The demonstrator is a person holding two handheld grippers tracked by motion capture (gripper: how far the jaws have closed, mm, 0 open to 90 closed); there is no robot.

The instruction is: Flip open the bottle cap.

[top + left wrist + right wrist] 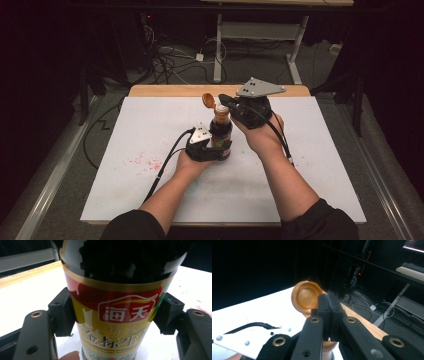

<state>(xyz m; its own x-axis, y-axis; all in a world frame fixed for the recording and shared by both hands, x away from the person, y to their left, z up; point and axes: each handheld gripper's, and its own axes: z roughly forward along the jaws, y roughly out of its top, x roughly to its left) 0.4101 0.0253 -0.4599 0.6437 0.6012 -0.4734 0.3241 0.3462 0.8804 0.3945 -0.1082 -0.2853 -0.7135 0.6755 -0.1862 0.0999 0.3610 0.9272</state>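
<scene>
A dark soy sauce bottle point(221, 131) with a red and yellow label stands upright in the middle of the white board. My left gripper point(216, 147) is shut on its lower body. In the left gripper view both black pads point(62, 312) press on the label of the bottle point(115, 290). The orange flip cap point(208, 100) stands open, tilted back to the left of the neck. My right gripper point(223, 99) is level at the bottle's top, jaws shut with nothing between them. In the right gripper view its closed tips point(329, 306) sit just in front of the cap's hollow underside point(305, 296).
The white board point(150, 125) lies on a wooden table whose far edge point(165, 90) shows behind it. Red speckles point(145, 161) stain the board at the left. Cables and a desk frame point(218, 50) are on the floor beyond. The left gripper's grey plate point(244, 340) shows below the cap.
</scene>
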